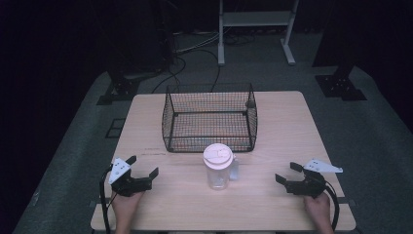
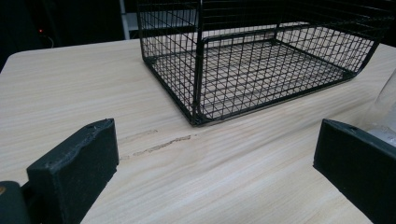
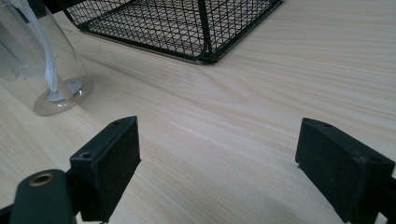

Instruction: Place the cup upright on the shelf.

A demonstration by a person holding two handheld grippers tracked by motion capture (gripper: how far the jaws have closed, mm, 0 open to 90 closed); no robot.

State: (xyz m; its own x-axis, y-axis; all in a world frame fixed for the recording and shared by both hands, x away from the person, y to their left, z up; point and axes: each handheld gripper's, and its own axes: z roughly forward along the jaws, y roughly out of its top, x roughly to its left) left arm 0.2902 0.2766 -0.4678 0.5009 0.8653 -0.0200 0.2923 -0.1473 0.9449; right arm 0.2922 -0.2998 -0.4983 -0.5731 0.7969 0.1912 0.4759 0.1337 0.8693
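Hands first: nearest the high camera, the person's left hand [image 1: 125,204] at 7 o'clock and right hand [image 1: 319,208] at 5 o'clock, each w/ a gripper on the counter [image 1: 272,204]. Between them, approx. centre of the front half, stands the cup [image 1: 217,167]: clear plastic, upright, white lid on, small handle on its 3 o'clock side. Touched by neither gripper.

Left gripper [image 1: 144,166] sits well apart from the cup at its 9 o'clock, jaws spread wide, nothing between them, pointing twd 2 o'clock. In the left gripper view the cup's clear wall [image 2: 386,105] shows just past the right-hand jaw.

Right gripper [image 1: 288,172] sits well apart at the cup's 3 o'clock, jaws also wide, holding nothing, aimed twd 10 o'clock. Right gripper view has the cup's base [image 3: 60,95] at 10 o'clock, resting flat on the wood.

Beyond the cup at 12 o'clock, near but not touching: black wire basket [image 1: 169,113], w/ nothing inside. Faint scuff mark [image 2: 161,145] on the counter near its front corner.
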